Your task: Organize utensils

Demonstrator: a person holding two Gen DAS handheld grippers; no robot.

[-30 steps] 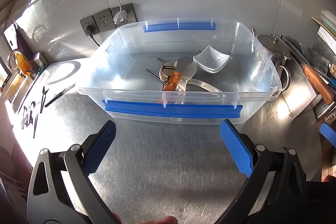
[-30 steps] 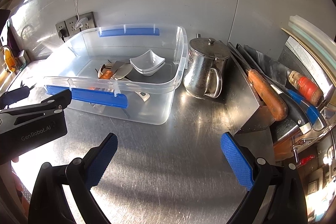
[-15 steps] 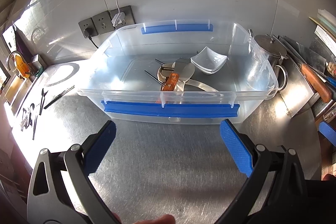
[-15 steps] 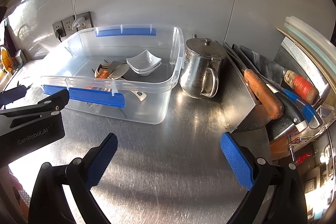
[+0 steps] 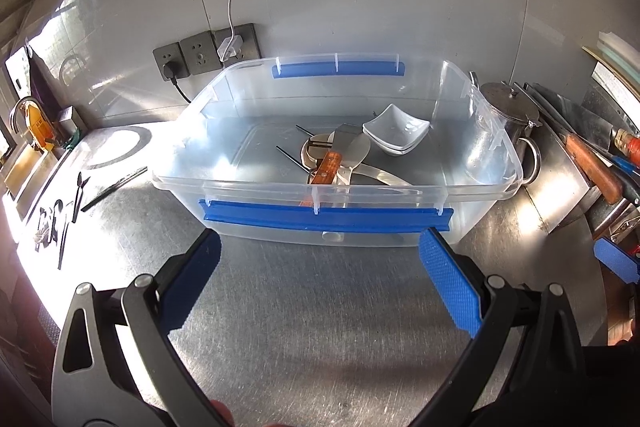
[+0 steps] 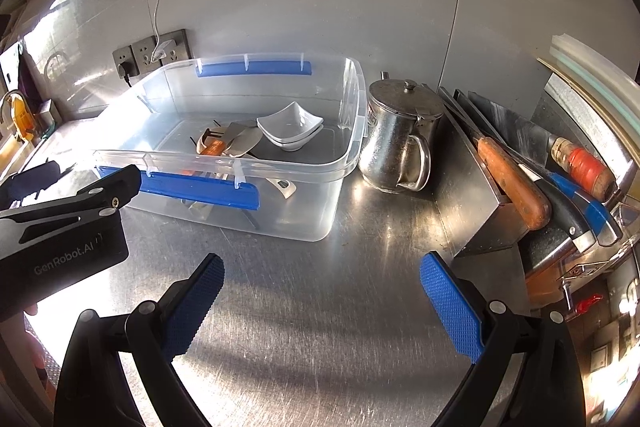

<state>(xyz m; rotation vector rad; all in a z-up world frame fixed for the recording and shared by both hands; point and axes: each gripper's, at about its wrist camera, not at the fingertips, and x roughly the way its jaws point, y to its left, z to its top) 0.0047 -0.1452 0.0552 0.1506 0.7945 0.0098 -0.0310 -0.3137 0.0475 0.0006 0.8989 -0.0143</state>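
Note:
A clear plastic bin [image 5: 496, 183] [image 6: 344, 155] with blue latches stands on the steel counter against the wall. Inside lie a wooden-handled utensil [image 5: 326, 169] [image 6: 212, 148], metal spatulas [image 5: 352, 151], thin sticks and stacked white square bowls [image 5: 396, 131] [image 6: 290, 125]. More small utensils [image 5: 60, 223] lie on the counter far left. My left gripper [image 5: 320, 281] hovers open just in front of the bin, holding nothing. My right gripper [image 6: 320, 299] is open over bare counter right of the bin, also holding nothing; the left gripper's body [image 6: 60, 227] shows at its left.
A steel lidded jug [image 6: 400, 139] [image 5: 510, 115] stands right of the bin. Further right a metal holder [image 6: 484, 195] carries several knives [image 6: 512, 183]. Wall sockets [image 5: 204, 53] with a white cable sit behind the bin. A sink with a tap [image 5: 24, 115] is far left.
Both grippers have drifted slightly back and left; the bin and jug sit a little further right and farther off in view. Both stay open with nothing in them.

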